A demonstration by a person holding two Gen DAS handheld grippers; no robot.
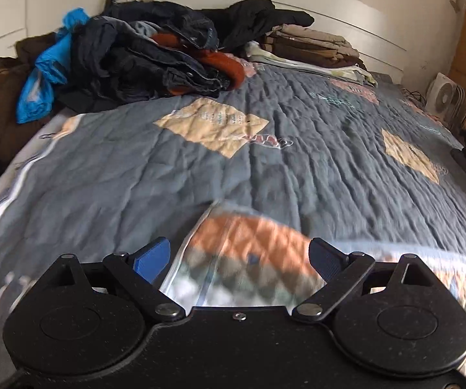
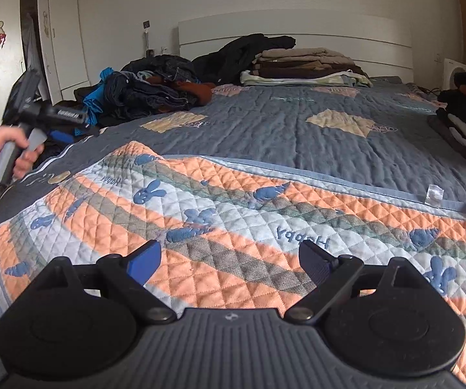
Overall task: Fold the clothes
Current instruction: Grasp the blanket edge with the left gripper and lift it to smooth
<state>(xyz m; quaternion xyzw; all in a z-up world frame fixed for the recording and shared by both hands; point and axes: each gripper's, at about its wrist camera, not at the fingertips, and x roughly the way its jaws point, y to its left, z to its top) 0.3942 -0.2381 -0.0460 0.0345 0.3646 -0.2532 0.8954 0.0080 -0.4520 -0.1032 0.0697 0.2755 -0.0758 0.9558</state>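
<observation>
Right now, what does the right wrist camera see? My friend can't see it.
The open right gripper hovers over an orange bunny quilt spread on a grey bed. Messy clothes and a folded stack sit by the headboard.

Quilted cloth mat [image 2: 233, 214] is lying soft and matt, diamond-stitched, with orange, white and grey patches and raised blue towelling-like rabbit shapes; its edge is showing a smooth blue fabric binding. Grey bedspread [image 1: 330, 168] is looking like puckered, wrinkly quilted cotton, matt. Right gripper [image 2: 229, 267] is showing matt black plastic arms, grainy finish, dull metal pivot pins, and ribbed rubbery dark grey housing; one blue fingertip pad [image 2: 145, 264] is looking like smooth plastic. Dark clothes pile [image 1: 155, 61] is reading as denim and crinkled synthetic cloth, with one fuzzy rust-coloured knit. Headboard [image 2: 297, 29] is looking smooth, white, satin. Folded stack [image 2: 304, 64] is matt brown cloth.
</observation>
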